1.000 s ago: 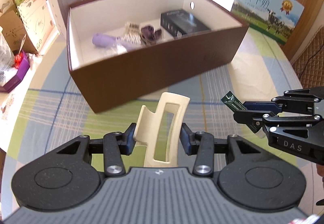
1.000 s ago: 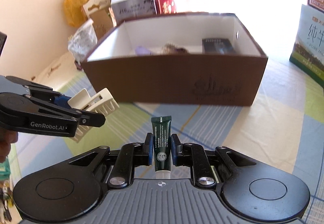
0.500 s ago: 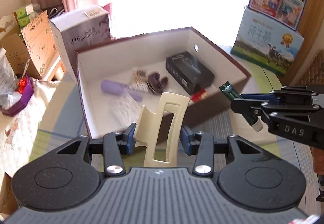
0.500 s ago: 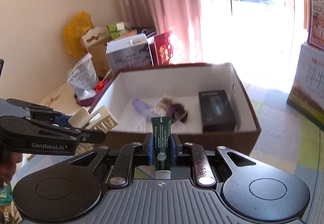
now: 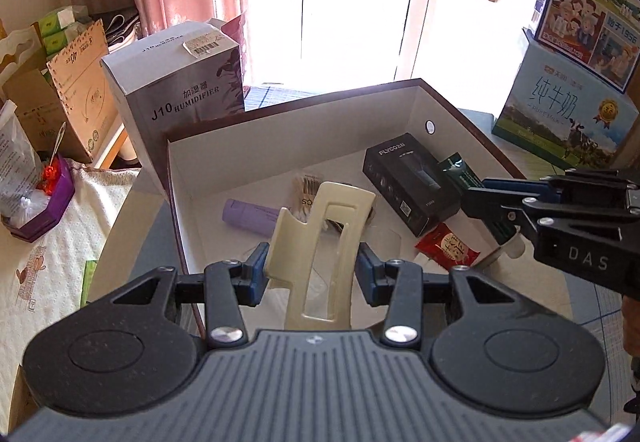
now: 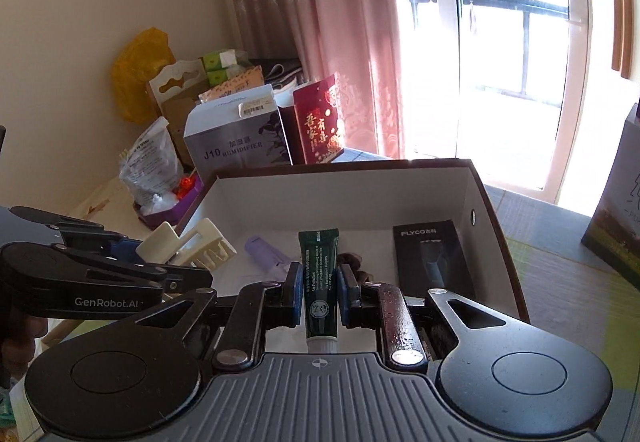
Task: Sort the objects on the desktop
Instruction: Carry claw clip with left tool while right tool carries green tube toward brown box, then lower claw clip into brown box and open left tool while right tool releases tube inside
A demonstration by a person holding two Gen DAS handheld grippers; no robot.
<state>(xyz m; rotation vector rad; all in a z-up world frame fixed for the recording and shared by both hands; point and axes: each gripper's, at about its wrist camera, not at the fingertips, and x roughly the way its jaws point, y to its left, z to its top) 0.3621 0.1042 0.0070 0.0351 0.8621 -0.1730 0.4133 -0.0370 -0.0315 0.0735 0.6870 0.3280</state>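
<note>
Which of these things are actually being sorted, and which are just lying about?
Being sorted:
- cream hair clip, in the left hand-held gripper
- green tube, in the right hand-held gripper
- brown box

Lying about:
- humidifier carton
- milk cartons
- yellow bag

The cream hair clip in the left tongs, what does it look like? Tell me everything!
The cream plastic hair claw clip looks smooth and glossy, with a long rectangular slot cut through its middle and a notched wing on its left side. In the right wrist view its comb-like teeth show. It stands nearly upright, leaning slightly right, pinched at its sides between the blue pads of the left tongs. It hangs above the open brown cardboard box, touching nothing but the pads.
</note>
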